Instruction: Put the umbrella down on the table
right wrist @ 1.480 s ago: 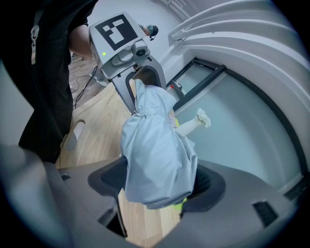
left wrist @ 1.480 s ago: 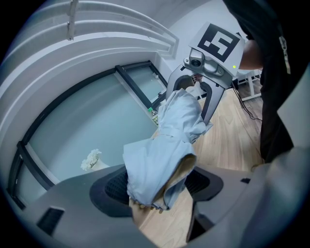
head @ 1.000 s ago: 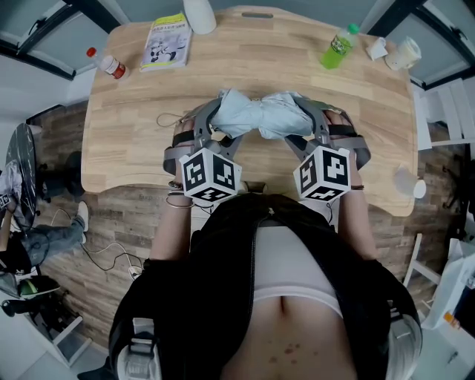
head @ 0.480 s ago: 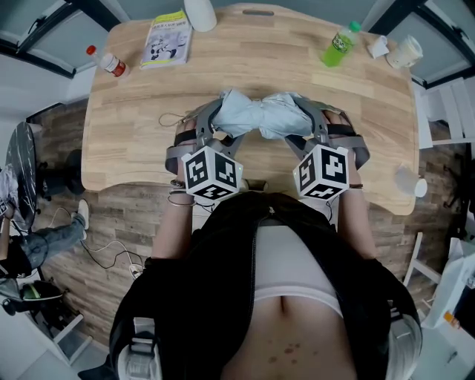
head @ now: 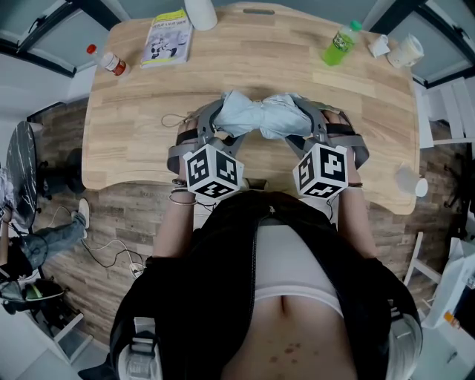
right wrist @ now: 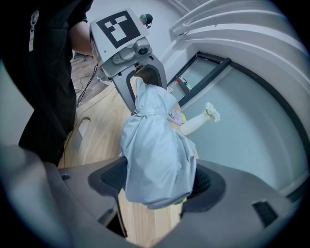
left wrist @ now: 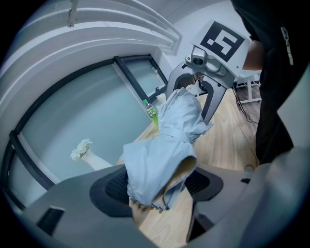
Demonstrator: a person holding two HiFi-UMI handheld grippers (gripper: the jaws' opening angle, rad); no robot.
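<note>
The white vase (head: 199, 13) stands at the table's (head: 133, 111) far edge; the left gripper view shows a pale tuft in its mouth. The green bottle (head: 338, 46) stands far right, next to a paper cup (head: 407, 52) and a smaller white cup (head: 378, 47). A clear cup (head: 410, 183) sits at the right edge. The red-capped bottle (head: 110, 63) lies at the far left corner. None of their contents can be made out.

The table is pale wood with a book (head: 167, 41) beside the vase. It stands on a plank floor (head: 119, 223), with dark-framed windows (left wrist: 97, 111) behind it.

The folded pale-blue umbrella (head: 260, 115) lies crosswise over the table's near middle, carried at both ends. The left gripper (head: 217, 119) has its jaws closed on the left end, fabric bunched between the pads. The right gripper (head: 312, 120) has its jaws closed on the right end in the same way. Wood shows below the fabric in both gripper views, but whether the umbrella touches the table cannot be told.

Against half a second ago, the umbrella and both grippers sit almost where they were. Only the left marker cube (head: 214, 171) has edged slightly.
</note>
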